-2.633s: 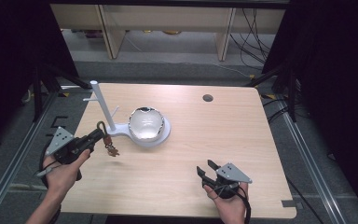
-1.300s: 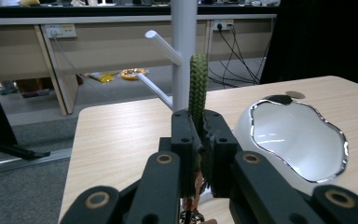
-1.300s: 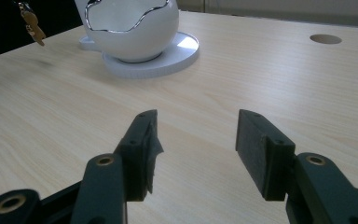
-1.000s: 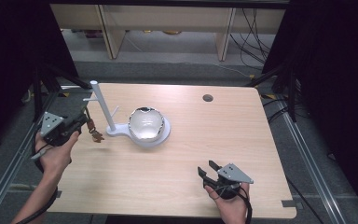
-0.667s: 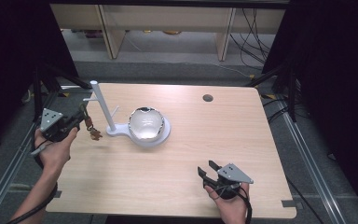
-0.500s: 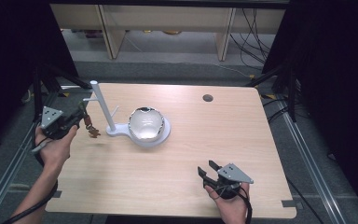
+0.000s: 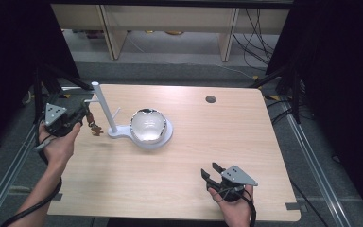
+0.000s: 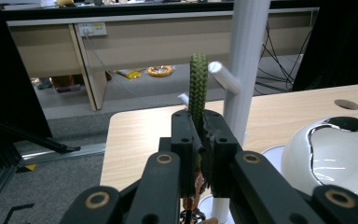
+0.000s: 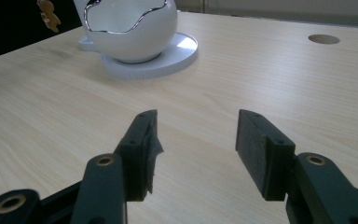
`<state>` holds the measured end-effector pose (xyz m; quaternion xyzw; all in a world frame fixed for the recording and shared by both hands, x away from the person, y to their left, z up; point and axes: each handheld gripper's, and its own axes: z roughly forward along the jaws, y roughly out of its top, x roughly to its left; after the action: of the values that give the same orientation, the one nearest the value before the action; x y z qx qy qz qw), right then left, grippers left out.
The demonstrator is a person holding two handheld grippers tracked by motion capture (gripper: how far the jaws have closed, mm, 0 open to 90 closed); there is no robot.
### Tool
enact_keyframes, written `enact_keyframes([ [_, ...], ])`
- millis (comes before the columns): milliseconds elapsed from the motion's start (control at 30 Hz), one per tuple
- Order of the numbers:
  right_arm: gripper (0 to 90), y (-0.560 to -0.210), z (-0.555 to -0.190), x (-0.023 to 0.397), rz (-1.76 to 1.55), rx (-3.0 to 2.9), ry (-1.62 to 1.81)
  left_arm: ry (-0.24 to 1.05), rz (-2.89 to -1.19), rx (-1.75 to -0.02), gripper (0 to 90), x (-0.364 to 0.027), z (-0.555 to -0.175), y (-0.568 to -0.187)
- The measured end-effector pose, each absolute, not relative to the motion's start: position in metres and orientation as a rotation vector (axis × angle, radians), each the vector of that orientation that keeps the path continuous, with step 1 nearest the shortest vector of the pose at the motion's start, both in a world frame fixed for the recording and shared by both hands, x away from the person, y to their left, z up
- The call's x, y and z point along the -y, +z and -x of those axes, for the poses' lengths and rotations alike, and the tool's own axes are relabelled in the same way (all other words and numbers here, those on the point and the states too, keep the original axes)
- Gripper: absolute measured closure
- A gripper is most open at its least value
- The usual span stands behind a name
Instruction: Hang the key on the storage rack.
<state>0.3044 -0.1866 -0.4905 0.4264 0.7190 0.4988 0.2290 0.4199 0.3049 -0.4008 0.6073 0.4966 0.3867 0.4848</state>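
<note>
Left tongs (image 8: 199, 140) are clamping shut on a green braided cord (image 8: 197, 88), which is sticking up between the jaws right beside the white post (image 8: 244, 60) of the stand and level with its peg (image 8: 223, 77). In the high view the left tongs (image 7: 82, 115) are sitting at the desk's (image 7: 246, 137) left edge, a small brown charm (image 7: 95, 128) dangling below them. Right tongs (image 9: 193, 140) are resting wide open near the front edge, gripping nothing. The white egg-shaped bowl (image 7: 148, 126) is sitting on the stand's round base.
</note>
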Motion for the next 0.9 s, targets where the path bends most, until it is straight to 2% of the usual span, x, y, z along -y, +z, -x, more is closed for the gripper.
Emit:
enact_keyframes([
  [667,49.3,-0.49,-0.305,0.187,-1.167,-1.981,1.374,0.985,-1.499,-1.171,84.1,-0.287,-0.41,-0.394],
  [733,49.3,-0.49,-0.305,0.187,-1.163,-1.978,1.373,0.988,-1.498,-1.164,88.4,-0.286,-0.411,-0.393],
  [900,49.3,-0.489,-0.302,0.187,-1.209,-1.97,1.39,0.973,-1.485,-1.176,89.2,-0.284,-0.416,-0.392],
])
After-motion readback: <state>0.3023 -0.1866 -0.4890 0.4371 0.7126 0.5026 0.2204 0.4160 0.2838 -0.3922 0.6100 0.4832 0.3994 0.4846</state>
